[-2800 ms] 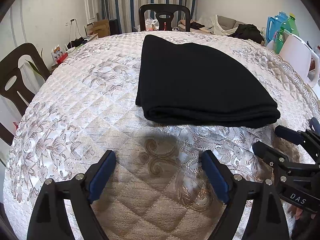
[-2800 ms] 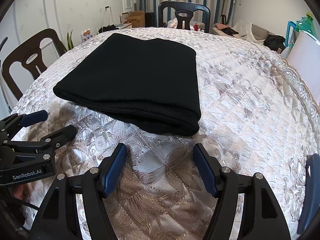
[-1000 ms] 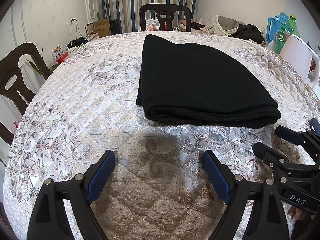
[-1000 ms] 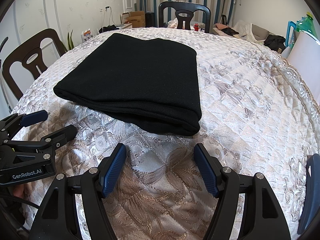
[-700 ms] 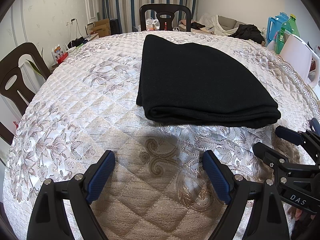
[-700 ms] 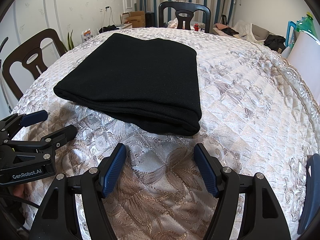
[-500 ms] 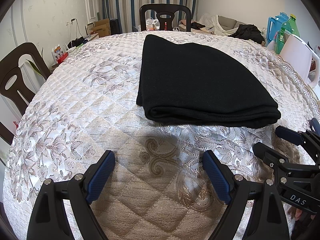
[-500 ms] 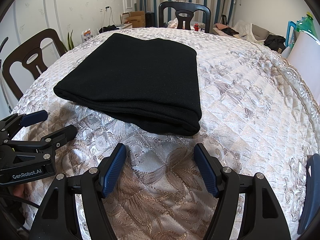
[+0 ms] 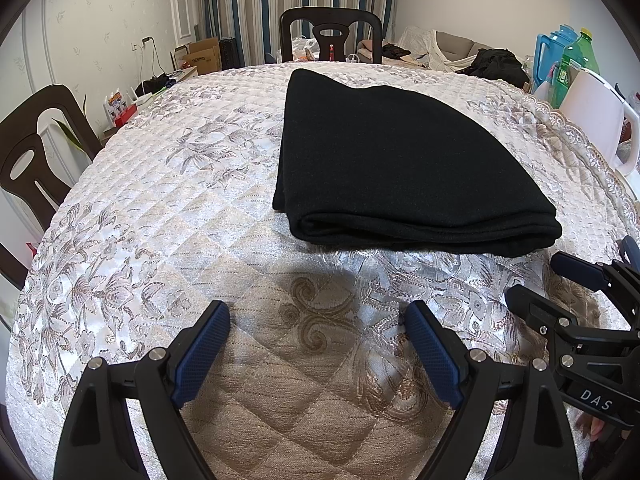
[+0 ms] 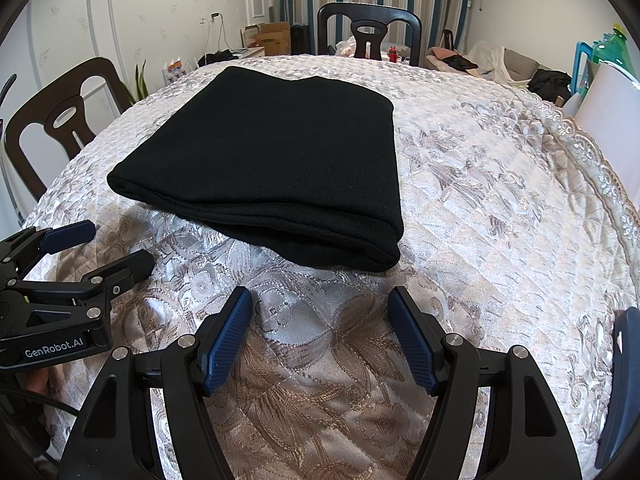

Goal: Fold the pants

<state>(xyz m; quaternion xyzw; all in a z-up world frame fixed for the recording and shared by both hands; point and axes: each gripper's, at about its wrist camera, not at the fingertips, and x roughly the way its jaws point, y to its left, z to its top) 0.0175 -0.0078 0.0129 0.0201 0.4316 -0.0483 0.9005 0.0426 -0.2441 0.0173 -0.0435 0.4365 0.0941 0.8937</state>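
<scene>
Nothing moved; folded black knit pants [image 9: 400, 160] lie flat.

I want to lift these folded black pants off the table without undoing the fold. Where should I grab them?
Judging by the layers, grip the thick rolled fold edge of the black pants, coming in low from the near side. Both open tongs, left and right, already face it; one near each corner should keep layers together.

the pants [image 9: 400, 160] are black, and the tablecloth [image 9: 160, 208] is shiny white with brown flowers and diamond squares.
</scene>
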